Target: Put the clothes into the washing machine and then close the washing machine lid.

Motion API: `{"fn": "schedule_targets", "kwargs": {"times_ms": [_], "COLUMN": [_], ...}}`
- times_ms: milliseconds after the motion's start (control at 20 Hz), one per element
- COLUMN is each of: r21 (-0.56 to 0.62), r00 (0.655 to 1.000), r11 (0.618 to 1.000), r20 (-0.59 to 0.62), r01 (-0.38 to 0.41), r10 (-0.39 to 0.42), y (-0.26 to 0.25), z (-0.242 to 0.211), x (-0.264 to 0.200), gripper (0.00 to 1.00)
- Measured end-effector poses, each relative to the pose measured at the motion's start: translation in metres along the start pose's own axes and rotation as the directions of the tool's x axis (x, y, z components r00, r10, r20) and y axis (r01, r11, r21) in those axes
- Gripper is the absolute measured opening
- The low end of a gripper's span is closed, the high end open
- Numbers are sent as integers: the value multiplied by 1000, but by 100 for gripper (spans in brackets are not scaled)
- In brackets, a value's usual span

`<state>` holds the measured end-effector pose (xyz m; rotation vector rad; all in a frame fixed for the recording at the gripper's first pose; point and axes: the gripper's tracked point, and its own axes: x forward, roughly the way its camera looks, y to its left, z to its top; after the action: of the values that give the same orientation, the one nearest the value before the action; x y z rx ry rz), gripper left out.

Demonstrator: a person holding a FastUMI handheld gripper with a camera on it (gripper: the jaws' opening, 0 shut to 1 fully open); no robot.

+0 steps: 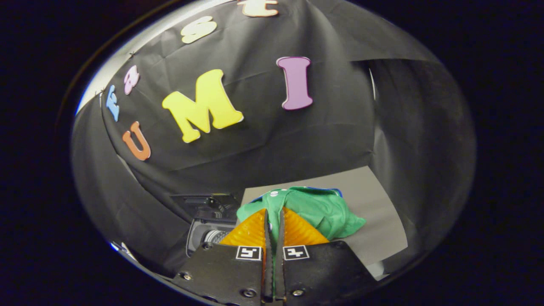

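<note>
A green garment (pixel 316 210) hangs bunched just ahead of my gripper (pixel 274 219), lifted over the grey tabletop (pixel 374 199). A strip of the green cloth runs down the narrow gap between the two fingers, which press on it from both sides. A bit of blue fabric (pixel 336 191) shows at the garment's far edge. To the left of the fingers and lower down sits the dark washing machine (pixel 208 225), with part of its opening and a pale round part showing.
The booth's black cloth wall (pixel 263 140) rises close behind the table and the machine. The grey tabletop stretches off to the right of the garment, with its edge near the right wall.
</note>
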<state>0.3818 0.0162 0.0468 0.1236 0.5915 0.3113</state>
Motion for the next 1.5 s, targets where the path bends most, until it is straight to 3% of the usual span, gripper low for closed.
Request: {"fn": "schedule_targets", "kwargs": {"times_ms": [400, 800, 1100, 1500], "r21": [-55, -150, -174, -139], "r00": [998, 968, 922, 887], "r11": [996, 958, 906, 877], "r20": [25, 15, -38, -135], "r01": [-63, -246, -386, -459], "r10": [64, 251, 385, 442], "y": [42, 144, 229, 307], "z": [25, 42, 31, -16], "x": [5, 6, 32, 86], "gripper": [6, 6, 5, 6]}}
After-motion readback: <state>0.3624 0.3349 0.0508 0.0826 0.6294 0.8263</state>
